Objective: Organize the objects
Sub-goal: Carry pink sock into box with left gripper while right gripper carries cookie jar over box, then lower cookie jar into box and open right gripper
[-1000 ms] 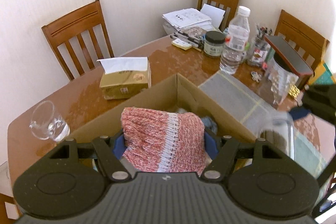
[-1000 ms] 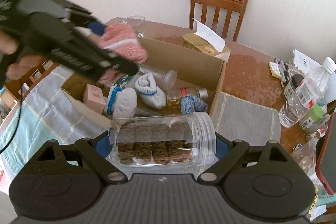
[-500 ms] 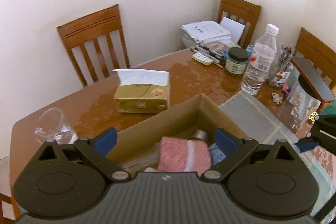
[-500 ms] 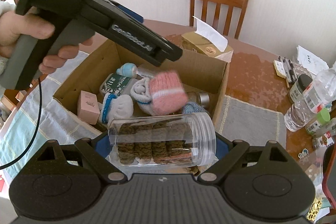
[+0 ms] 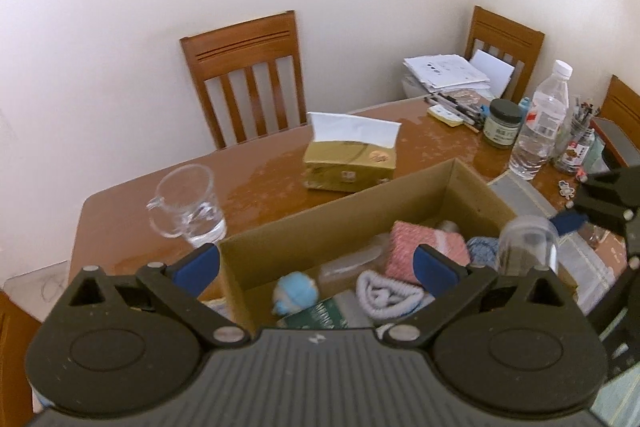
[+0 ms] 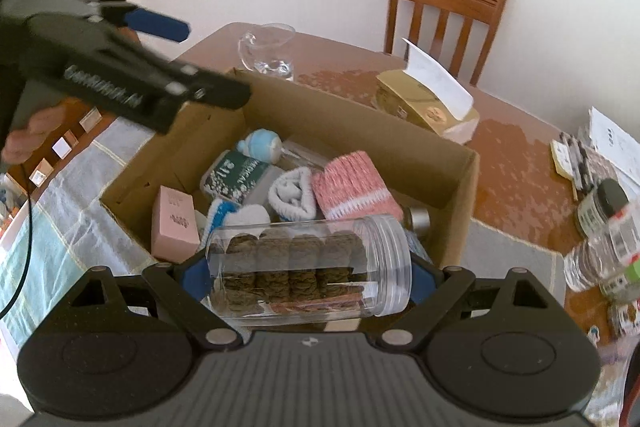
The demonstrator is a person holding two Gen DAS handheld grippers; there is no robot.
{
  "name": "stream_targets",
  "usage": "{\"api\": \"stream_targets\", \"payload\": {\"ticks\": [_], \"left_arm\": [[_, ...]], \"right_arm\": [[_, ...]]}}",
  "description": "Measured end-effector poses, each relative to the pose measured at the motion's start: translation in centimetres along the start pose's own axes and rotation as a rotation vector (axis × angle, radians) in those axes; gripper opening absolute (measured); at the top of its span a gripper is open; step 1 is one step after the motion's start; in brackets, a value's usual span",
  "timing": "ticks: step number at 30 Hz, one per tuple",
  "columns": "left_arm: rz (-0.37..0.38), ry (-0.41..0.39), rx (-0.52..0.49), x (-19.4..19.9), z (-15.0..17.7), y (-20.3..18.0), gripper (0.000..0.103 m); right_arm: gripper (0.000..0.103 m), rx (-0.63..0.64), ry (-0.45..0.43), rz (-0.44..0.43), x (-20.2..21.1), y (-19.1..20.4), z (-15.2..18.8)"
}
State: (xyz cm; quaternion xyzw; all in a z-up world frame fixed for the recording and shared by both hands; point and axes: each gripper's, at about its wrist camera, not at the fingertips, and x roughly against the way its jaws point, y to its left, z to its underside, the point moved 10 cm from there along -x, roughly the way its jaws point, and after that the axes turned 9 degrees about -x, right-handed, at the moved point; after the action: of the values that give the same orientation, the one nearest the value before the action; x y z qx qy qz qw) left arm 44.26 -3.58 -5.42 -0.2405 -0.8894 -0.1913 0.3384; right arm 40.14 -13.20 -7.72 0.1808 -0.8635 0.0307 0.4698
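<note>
The left gripper (image 5: 316,263) is standing wide with nothing between its jaws, which have just been opening; the pink cloth (image 6: 354,185) it was carrying is lying in the box (image 6: 352,119) ahead of and below it, beside a white sock (image 6: 290,195). The right gripper (image 6: 310,269) is clamping a clear jar (image 6: 308,267) sideways across its jaws, hovering over the box's near edge. Judging by this, the cloth step is finished and the jar is next: the right gripper is needing to carry forward over a free spot, lower, then release gently so the jar is not rolling onto the smaller items.
</note>
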Motion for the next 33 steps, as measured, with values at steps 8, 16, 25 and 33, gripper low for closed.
{"api": "stream_targets", "payload": {"ticks": [8,16,25,33], "left_arm": [[-0.046,0.015,0.034,1.4,2.6,1.6,0.102],[-0.084,0.028,0.062,2.6,5.2,1.9,0.102],[-0.106,0.115,0.184,4.1,8.1,0.1,0.102],[-0.074,0.261,0.338,5.0,10.2,-2.2,0.102]], "right_arm": [[0.096,0.047,-0.002,-0.001,-1.5,2.2,-1.8],[0.103,0.032,0.026,0.063,-2.1,2.9,-1.7],[0.103,-0.126,0.056,0.147,-1.0,1.8,-0.5],[0.103,-0.312,0.113,0.261,-0.3,-0.1,3.9]]}}
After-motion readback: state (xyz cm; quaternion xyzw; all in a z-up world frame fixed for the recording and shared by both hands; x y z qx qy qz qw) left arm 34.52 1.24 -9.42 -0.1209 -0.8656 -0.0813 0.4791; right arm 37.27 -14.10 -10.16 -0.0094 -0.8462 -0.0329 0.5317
